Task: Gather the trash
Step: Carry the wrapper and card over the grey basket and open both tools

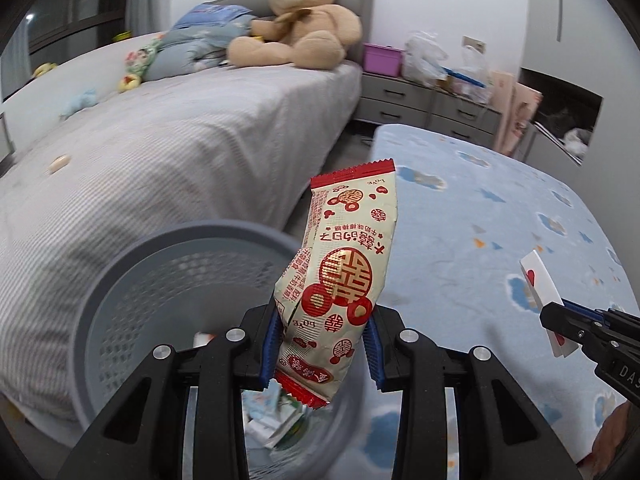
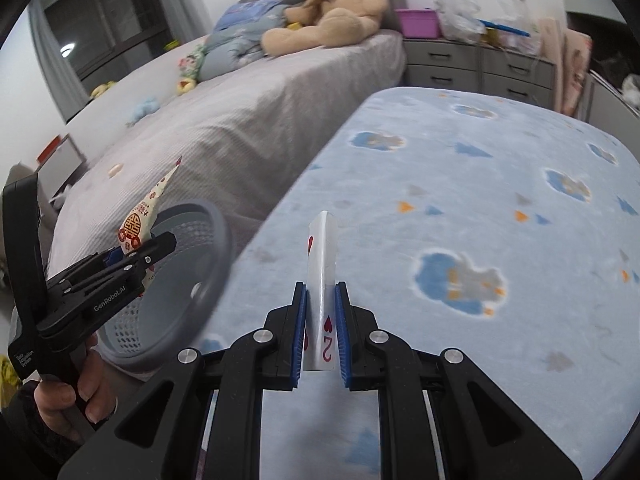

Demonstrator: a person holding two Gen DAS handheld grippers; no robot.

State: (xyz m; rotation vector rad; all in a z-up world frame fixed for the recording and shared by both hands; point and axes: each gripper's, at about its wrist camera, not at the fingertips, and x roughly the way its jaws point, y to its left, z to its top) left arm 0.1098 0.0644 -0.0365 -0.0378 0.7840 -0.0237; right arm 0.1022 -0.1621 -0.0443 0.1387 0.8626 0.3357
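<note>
Currently the left gripper (image 1: 320,344) is gripping a cream-and-red snack wrapper (image 1: 344,264) between its blue pads (image 1: 269,354); the jaws are standing partly closed on the wrapper's lower third. The wrapper is standing nearly upright, its crimped red top edge pointing away from the camera and its lower end hanging over a grey perforated trash basket (image 1: 120,292). The basket is sitting between a grey bed (image 1: 192,152) and a lower bed with a blue cloud-print cover (image 1: 500,216), and it is holding what appear to be paper scraps (image 1: 272,420), though blur is making them hard to identify.

The right gripper (image 2: 322,324) is clamping a white playing card (image 2: 323,264), a two of hearts, with its jaws drawn close together on the card's edges. The card is bowing upward over the blue cover, well clear of it. In the right wrist view the left gripper is sitting at the left, above the basket rim, with a hand (image 2: 76,392) wrapped around its handle.

On the grey bed a large teddy bear (image 1: 304,24) is leaning against the headboard beside a blue pillow (image 1: 200,40). A grey drawer unit (image 1: 424,104) is standing behind the beds, carrying a purple box (image 1: 382,58) and clear plastic bags (image 1: 424,56).
</note>
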